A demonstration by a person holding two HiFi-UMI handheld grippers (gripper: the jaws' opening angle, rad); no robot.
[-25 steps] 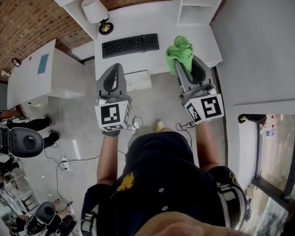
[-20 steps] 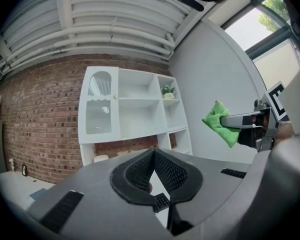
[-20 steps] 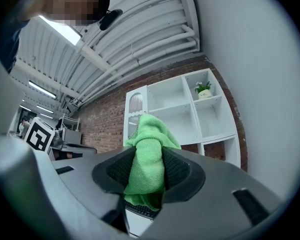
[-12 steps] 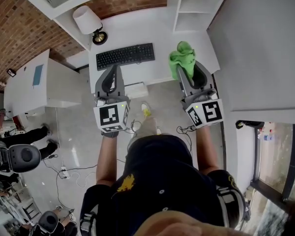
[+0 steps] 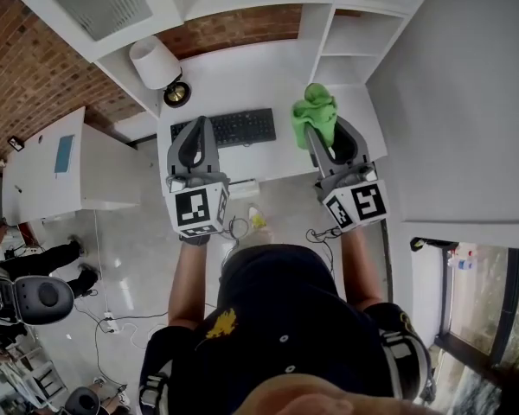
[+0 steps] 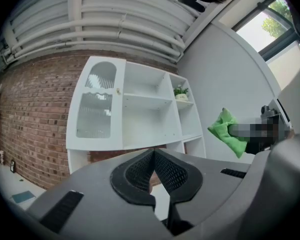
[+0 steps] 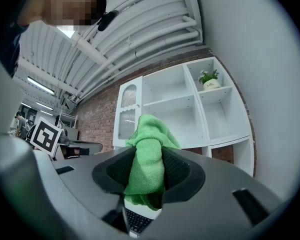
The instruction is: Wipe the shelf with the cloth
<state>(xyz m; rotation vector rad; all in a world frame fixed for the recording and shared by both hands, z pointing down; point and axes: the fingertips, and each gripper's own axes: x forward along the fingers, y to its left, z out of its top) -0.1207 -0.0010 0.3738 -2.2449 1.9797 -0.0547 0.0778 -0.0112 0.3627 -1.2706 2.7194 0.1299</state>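
My right gripper is shut on a bright green cloth, which bunches out past the jaws over the white desk. In the right gripper view the green cloth sits pinched between the black pads, with the white shelf unit ahead on the brick wall. My left gripper hovers over the desk beside the keyboard, shut with nothing in it. In the left gripper view its pads meet, the white shelf unit stands ahead, and the green cloth shows at the right.
A black keyboard lies on the white desk. A white lamp stands at the desk's back left. A small potted plant sits on an upper shelf. A grey wall runs along the right. Office chairs and people are at the left.
Both grippers have travelled forward over the desk toward the shelf unit, the right one still carrying the green cloth. The person has stepped closer to the desk.
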